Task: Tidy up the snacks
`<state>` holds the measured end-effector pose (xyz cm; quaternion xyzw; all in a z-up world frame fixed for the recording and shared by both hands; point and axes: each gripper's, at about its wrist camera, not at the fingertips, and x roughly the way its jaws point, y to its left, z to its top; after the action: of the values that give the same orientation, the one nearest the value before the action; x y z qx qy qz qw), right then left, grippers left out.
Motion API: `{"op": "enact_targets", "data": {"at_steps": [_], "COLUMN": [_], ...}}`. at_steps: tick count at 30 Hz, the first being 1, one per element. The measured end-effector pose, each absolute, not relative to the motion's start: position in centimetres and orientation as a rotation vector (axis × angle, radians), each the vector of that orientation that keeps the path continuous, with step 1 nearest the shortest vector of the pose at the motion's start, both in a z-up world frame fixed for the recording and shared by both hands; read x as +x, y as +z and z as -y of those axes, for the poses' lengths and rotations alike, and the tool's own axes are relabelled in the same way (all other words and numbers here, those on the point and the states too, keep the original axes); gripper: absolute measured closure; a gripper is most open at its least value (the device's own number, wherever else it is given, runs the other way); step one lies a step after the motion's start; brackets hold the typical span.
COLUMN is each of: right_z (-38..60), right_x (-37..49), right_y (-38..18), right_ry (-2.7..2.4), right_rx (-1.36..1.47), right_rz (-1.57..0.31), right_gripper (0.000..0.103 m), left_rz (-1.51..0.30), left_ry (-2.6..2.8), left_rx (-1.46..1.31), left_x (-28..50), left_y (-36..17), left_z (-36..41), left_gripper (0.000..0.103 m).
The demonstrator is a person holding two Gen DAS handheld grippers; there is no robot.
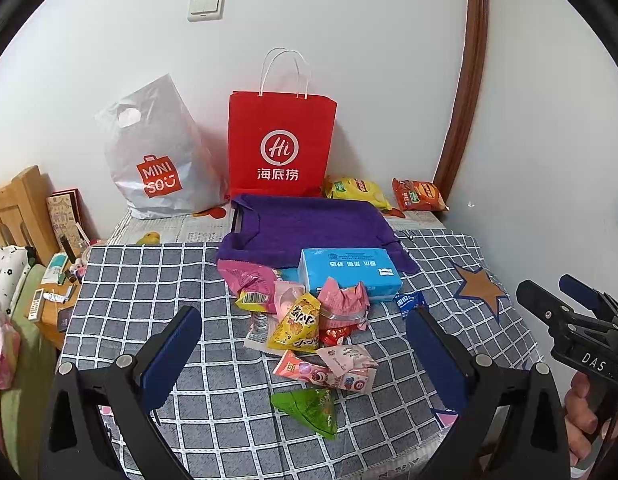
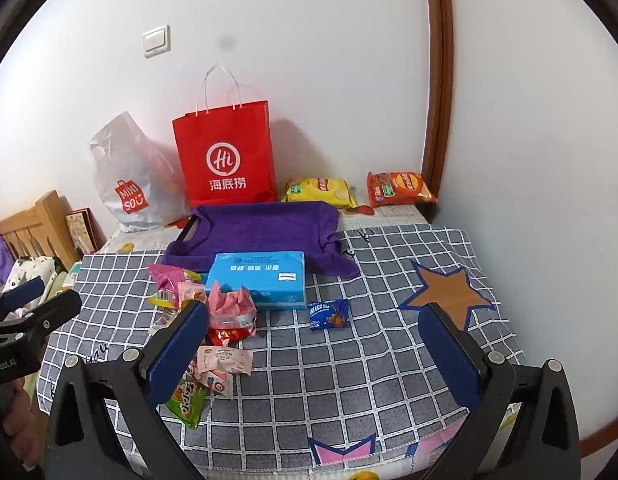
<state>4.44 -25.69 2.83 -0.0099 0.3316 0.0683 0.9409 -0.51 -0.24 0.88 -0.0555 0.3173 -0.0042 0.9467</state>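
Observation:
A heap of small snack packets (image 1: pixel 305 332) lies mid-table on the checked cloth: pink, yellow, red and a green one (image 1: pixel 309 408) nearest me. Behind it sits a blue box (image 1: pixel 349 272). A small blue packet (image 2: pixel 329 314) lies apart to the right of the heap. At the back by the wall lie a yellow chip bag (image 1: pixel 357 190) and an orange chip bag (image 1: pixel 419 194). My left gripper (image 1: pixel 305 314) hangs open above the heap, holding nothing. My right gripper (image 2: pixel 313 308) is open and holds nothing, hovering near the small blue packet.
A red paper bag (image 1: pixel 281 144) and a white plastic bag (image 1: pixel 157 160) stand against the wall. A purple cloth (image 1: pixel 309 224) covers something flat in front of them. A cluttered wooden stand (image 1: pixel 57 292) sits left of the table; a wall with brown trim (image 2: pixel 437 120) closes the right.

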Motion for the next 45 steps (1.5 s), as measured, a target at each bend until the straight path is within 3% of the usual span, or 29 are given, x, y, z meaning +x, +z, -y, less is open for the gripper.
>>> {"op": "enact_targets", "data": {"at_steps": [45], "right_z": [25.51], "right_x": [3.72], "right_y": [2.93], "right_ry": [0.158], "right_rx": [-0.012], "right_rz": [-0.666], "right_gripper": [0.0], "left_rz": [-0.639], "left_ry": [-0.018], "left_rx": [-0.106], "left_x": [-0.87], "left_y": [1.02], "left_z": [0.65], "left_gripper": [0.001]}}
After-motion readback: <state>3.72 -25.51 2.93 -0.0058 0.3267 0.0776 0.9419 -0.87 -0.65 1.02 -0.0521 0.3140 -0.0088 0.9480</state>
